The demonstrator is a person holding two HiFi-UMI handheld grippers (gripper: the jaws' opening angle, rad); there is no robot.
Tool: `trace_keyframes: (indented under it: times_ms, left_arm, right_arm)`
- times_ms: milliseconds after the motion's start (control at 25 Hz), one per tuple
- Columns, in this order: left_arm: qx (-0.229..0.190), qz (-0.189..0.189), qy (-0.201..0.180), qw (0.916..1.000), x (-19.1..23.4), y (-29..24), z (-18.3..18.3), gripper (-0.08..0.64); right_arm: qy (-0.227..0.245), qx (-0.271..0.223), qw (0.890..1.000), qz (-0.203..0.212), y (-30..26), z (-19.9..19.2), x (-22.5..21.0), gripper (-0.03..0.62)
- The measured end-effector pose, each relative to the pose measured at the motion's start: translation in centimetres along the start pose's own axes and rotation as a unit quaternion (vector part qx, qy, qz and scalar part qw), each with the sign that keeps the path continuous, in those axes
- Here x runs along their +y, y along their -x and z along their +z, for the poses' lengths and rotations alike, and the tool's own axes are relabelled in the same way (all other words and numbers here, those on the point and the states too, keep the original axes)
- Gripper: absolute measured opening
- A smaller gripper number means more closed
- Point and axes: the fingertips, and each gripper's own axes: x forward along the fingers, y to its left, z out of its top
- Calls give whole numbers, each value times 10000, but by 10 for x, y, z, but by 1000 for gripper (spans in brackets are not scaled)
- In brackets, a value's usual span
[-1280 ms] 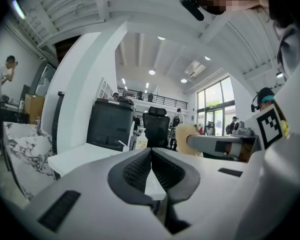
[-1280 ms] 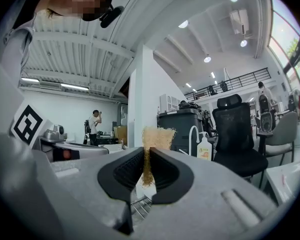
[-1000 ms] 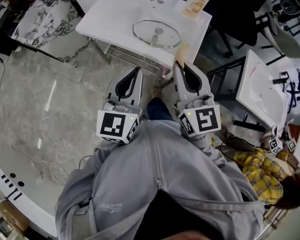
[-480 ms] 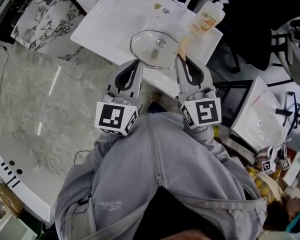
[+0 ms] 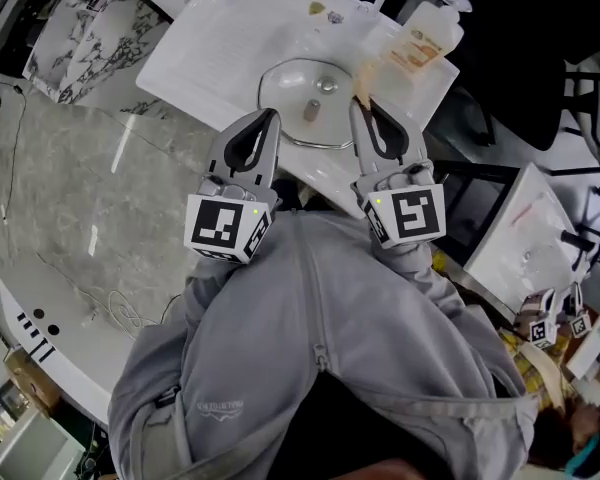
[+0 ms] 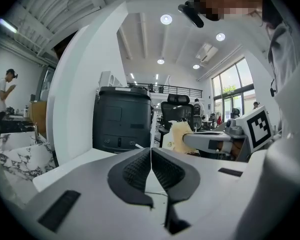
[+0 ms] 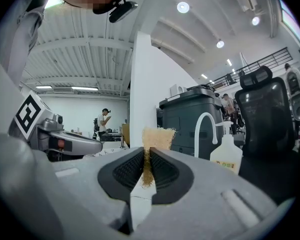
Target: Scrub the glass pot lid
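Observation:
The glass pot lid, round with a metal rim and centre knob, lies flat in a white basin in the head view. My left gripper is shut with nothing between its jaws, its tips at the lid's near left edge. My right gripper is shut on a tan scrub sponge, which pokes up past the tips over the lid's right rim. In the right gripper view the sponge stands pinched between the dark pads. The left gripper view shows its jaws pressed together and the sponge to the right.
A soap dispenser bottle stands at the basin's far right corner, beside a white faucet. A second white basin sits to the right. Marble slabs lie at the left. A black office chair and a dark printer stand beyond. A person stands far off.
Both grippers have moved forward and slightly down toward the basin, from short of its front edge to over the lid's near rim. Both stay shut, the right one still holding the sponge.

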Motion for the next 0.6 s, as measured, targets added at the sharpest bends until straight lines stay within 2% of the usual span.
trace_keyframes:
  times_ms: [160,320,600]
  left_arm:
    - [118,-303,-76,9994,9,-25,-5,8]
    - [290,-944,-181,9949,21,-56,-6,8]
    - [596,-2262,-505,9709,45,-96,-7,8]
  right_arm:
    - [-39,93,9996,-257,-8,-12,-11,29]
    - [-74,214,9970,-739,-28,-24,-24,29]
    - [-273,257,9835,-1770,-67,-31,-34,29]
